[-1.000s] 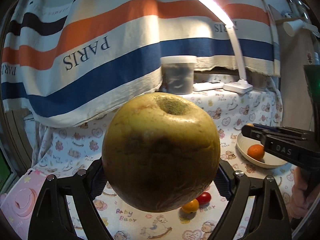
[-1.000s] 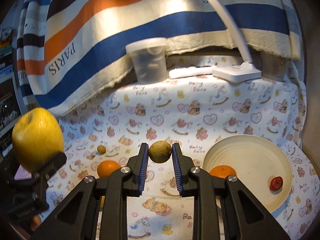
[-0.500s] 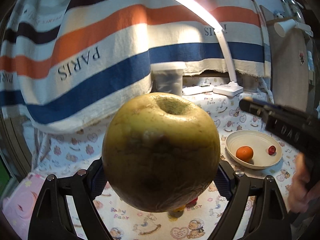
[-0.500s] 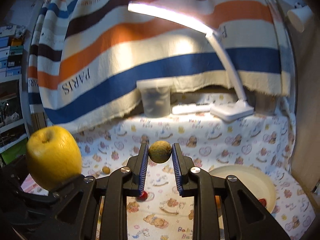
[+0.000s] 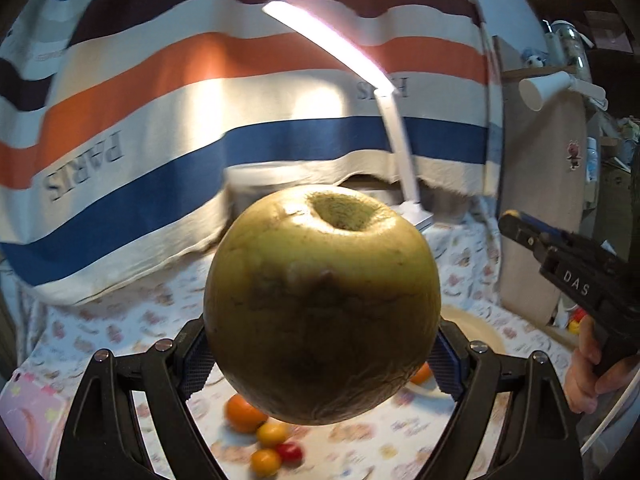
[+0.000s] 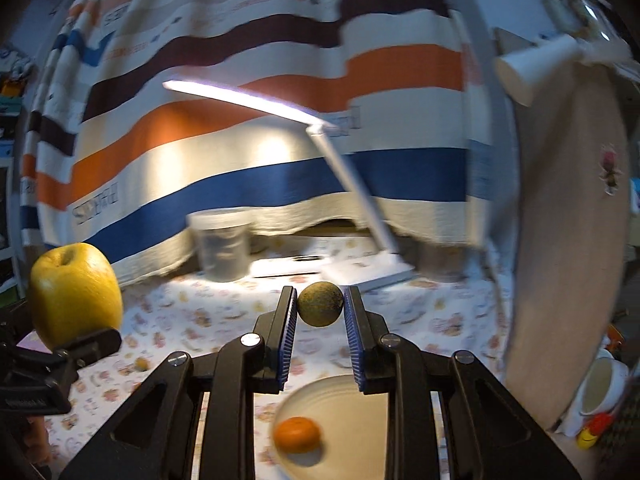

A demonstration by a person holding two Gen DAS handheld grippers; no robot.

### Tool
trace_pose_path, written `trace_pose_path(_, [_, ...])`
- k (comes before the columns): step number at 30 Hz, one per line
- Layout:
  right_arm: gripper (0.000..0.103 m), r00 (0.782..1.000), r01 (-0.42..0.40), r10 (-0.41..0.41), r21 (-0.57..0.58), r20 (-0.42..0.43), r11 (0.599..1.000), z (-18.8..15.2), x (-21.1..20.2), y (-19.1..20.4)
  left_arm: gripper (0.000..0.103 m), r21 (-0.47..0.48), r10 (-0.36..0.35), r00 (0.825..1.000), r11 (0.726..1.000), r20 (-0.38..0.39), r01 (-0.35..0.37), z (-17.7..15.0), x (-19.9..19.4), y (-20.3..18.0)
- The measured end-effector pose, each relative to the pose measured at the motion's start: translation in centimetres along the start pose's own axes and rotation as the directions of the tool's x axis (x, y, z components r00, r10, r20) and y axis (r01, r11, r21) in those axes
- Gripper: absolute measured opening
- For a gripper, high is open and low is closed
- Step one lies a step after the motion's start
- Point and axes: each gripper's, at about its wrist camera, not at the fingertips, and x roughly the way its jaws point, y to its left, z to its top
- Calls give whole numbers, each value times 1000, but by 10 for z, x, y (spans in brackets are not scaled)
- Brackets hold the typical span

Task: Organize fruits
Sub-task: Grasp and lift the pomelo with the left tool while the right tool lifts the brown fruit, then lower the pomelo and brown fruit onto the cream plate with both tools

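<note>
My left gripper is shut on a large yellow-green apple and holds it high above the table; the apple also shows in the right wrist view. My right gripper is shut on a small brown-green round fruit, held above a cream plate with an orange on it. An orange, two small yellow fruits and a red one lie on the patterned cloth below the apple.
A striped PARIS cloth hangs behind. A lit white desk lamp and a plastic tub stand at the back. A pink item lies at the left edge. A white cup stands beyond the table's right edge.
Both grippers have risen and tilted upward with their fruits still held. The right gripper has shifted over the plate; the views are blurred by motion.
</note>
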Motion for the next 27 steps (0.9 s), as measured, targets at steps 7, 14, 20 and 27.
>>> trace_pose_path(7, [25,996,82,-80,72,-32,994,-11,14,-51,87,-1,-100,990,995,-101,101,25,63,-47])
trace_pose_path(14, [25,979,109,-88,107,-181,988,-29,48,-79,87,-43,-207,939,978,-273,203,23,137,-82])
trace_pose_path(20, [25,960,109,-70,131,-271,985,-40,64,-88,87,-90,-299,875,954,-381,286,-8,183,-90])
trace_pose_path(27, [25,915,91,-47,91,-400,992,-69,95,-77,87,-50,-308,841,946,-444,320,-34,196,-97])
